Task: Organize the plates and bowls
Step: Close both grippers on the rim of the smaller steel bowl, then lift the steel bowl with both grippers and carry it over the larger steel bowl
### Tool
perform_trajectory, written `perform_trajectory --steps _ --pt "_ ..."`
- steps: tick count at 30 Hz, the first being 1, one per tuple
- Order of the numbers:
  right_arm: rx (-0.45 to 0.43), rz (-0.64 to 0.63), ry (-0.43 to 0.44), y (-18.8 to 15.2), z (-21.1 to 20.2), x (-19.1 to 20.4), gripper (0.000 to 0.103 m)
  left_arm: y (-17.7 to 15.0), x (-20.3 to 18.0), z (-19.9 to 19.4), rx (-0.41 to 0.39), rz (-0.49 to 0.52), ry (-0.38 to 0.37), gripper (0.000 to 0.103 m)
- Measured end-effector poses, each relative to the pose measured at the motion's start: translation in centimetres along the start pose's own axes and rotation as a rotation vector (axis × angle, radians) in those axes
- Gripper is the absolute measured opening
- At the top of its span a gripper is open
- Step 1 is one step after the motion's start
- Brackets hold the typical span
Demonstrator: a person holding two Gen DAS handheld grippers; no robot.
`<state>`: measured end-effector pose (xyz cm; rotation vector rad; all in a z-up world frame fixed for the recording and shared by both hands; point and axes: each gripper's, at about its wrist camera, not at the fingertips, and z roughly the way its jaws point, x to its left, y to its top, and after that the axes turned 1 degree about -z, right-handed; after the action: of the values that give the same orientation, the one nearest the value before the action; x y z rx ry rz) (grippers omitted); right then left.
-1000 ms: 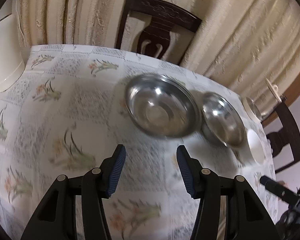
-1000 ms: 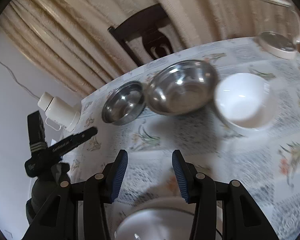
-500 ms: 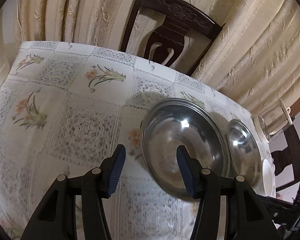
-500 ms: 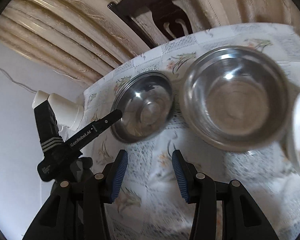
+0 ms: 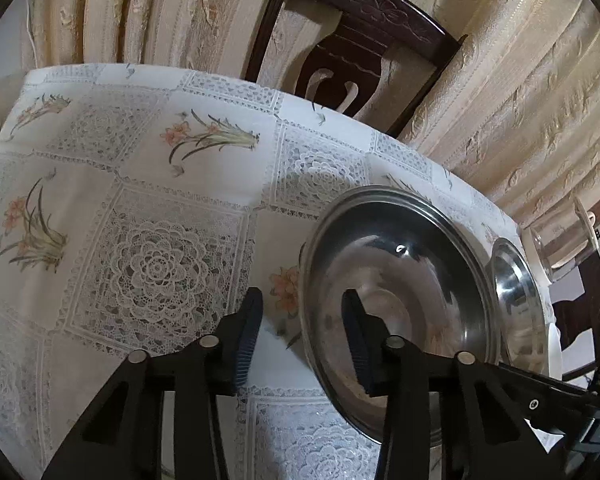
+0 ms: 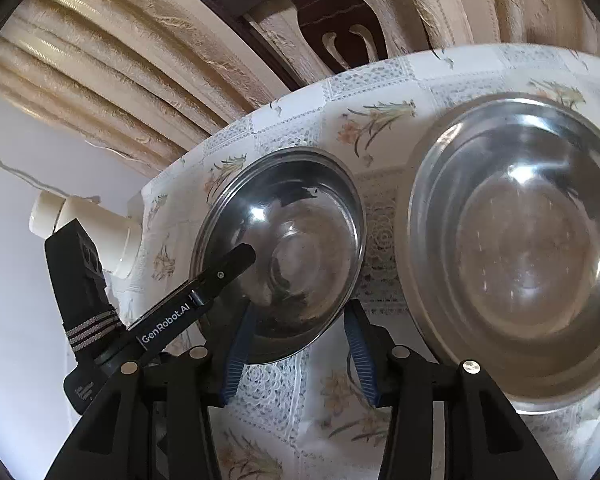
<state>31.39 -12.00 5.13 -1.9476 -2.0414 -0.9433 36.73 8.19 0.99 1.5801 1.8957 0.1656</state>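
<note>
Straddling: left gripper (image 5: 300, 340) closing on large steel bowl (image 5: 396, 304) rim, not yet pinching.
Right gripper (image 6: 296, 354): released, at small steel bowl (image 6: 284, 252).
Remaining: stacking everything.

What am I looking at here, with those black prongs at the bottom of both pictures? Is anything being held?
There is no robot. A person carries a two-fingered clamp in each hand, and each clamp has a camera looking along its fingers. Those fingers are the black prongs. One picture comes from the left gripper, the other from the right gripper. On the flowered tablecloth sit a steel bowl and a second steel bowl. The left jaws are closing across the first bowl's rim. The right gripper reaches for the same bowl. Nothing is gripped yet.
</note>
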Motion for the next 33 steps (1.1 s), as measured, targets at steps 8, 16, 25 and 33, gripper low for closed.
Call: perform_trajectory --steps 8,16,25,33 --pt "0.000 -0.055 -0.057 -0.1 0.7 0.7 0.039 -0.5 -0.8 -0.1 -0.028 0.064 0.016 0.021" --pt "0.018 -0.075 -0.076 0.2 1.9 1.2 0.039 -1.6 -0.7 -2.0 -0.089 0.117 0.053 0.021" --pt "0.045 -0.086 -0.089 -0.1 3.6 1.4 0.036 -2.1 -0.1 -2.4 -0.089 0.110 0.065 0.021" --pt "0.012 -0.111 -0.086 -0.1 2.0 1.7 0.034 -2.0 -0.8 -3.5 -0.099 0.109 0.073 0.021"
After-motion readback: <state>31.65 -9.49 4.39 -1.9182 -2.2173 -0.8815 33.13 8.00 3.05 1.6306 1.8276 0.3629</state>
